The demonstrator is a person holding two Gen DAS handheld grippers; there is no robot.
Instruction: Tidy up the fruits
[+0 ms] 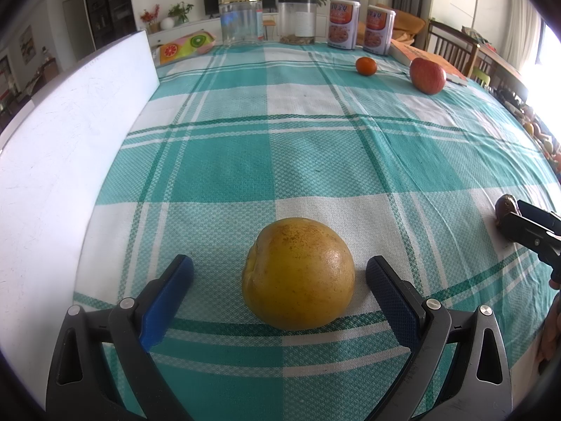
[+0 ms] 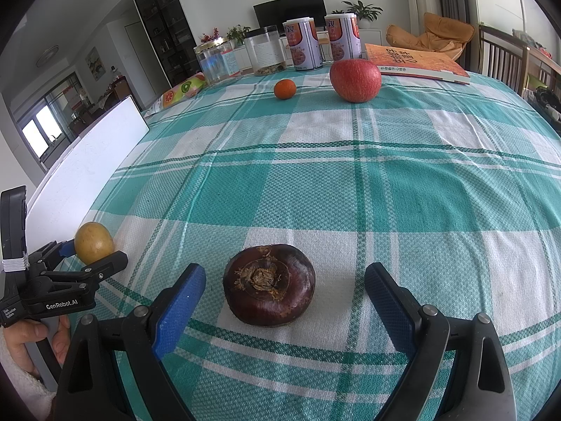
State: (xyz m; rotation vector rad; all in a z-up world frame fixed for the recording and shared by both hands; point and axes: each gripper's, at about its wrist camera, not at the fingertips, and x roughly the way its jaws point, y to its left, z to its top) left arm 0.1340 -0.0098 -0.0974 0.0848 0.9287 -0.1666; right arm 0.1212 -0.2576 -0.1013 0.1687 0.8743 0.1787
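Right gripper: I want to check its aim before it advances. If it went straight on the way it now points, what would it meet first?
Most likely the dark brown water chestnut, which lies on the checked tablecloth between the open blue pads of the right gripper, untouched by either.

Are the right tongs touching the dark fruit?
Apart. The right wrist view shows cloth on both sides between the right tongs and the dark fruit.

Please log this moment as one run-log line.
left gripper: open around yellow fruit | right gripper: open around brown fruit | nothing held
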